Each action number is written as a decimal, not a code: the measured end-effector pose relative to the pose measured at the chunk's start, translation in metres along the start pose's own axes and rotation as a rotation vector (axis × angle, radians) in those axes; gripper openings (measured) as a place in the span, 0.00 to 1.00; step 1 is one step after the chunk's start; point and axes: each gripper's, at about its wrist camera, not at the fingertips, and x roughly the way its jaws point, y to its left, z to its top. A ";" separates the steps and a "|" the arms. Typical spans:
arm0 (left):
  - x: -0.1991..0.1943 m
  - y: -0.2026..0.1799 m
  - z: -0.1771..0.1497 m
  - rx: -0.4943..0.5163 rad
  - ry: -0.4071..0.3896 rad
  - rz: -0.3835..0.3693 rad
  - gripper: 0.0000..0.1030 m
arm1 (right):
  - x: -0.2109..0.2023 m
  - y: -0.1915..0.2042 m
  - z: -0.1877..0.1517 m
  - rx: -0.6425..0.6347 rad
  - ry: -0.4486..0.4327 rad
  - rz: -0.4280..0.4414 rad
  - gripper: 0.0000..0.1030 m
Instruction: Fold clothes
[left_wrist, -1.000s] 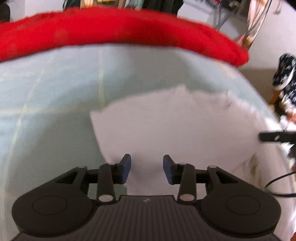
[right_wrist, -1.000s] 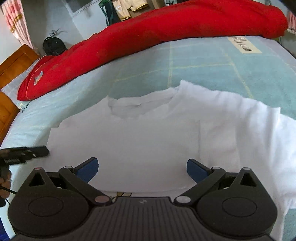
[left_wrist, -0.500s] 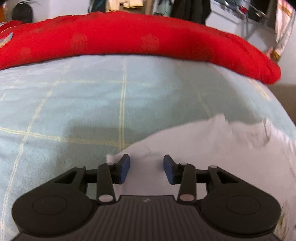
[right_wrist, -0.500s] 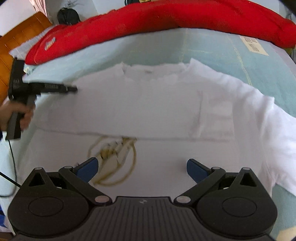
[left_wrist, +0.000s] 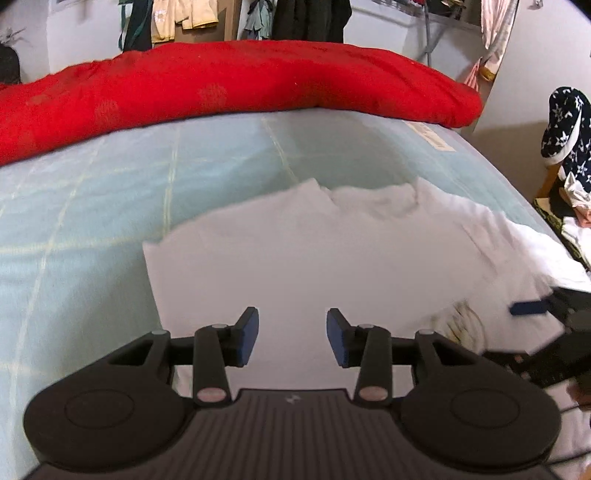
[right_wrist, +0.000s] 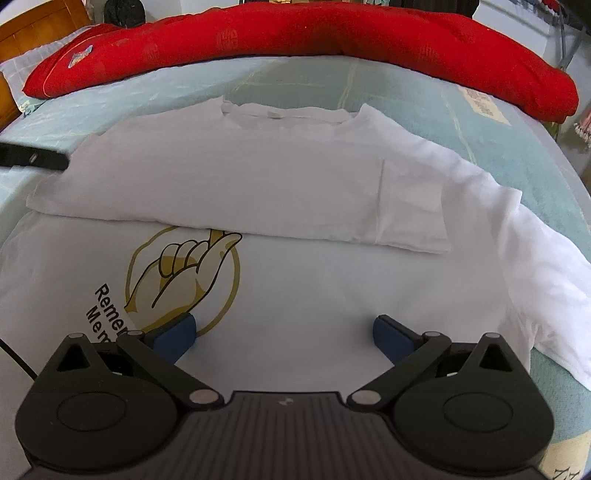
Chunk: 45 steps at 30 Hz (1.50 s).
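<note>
Bed, red quilt beyond T-shirt

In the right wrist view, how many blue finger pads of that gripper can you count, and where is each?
2. One blue pad sits at lower left over the T-shirt's printed emblem; the other sits at lower right over plain white fabric. None seems hidden.

T-shirt: white T-shirt flat on the pale blue bedsheet, upper part folded down over its hand-sign print (thumb tip hidden).
Right gripper: pads spread wide, empty, above the shirt.
Behind: red quilt along the far edge.
</note>
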 end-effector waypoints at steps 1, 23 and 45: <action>-0.004 -0.003 -0.006 -0.006 0.001 0.011 0.40 | -0.003 -0.002 0.001 0.005 -0.001 0.002 1.00; 0.001 -0.022 -0.040 -0.133 0.133 0.068 0.47 | -0.054 -0.095 -0.004 0.162 -0.087 -0.074 1.00; 0.017 -0.052 -0.024 -0.128 0.142 0.168 0.53 | 0.006 -0.179 0.074 0.208 -0.142 0.144 1.00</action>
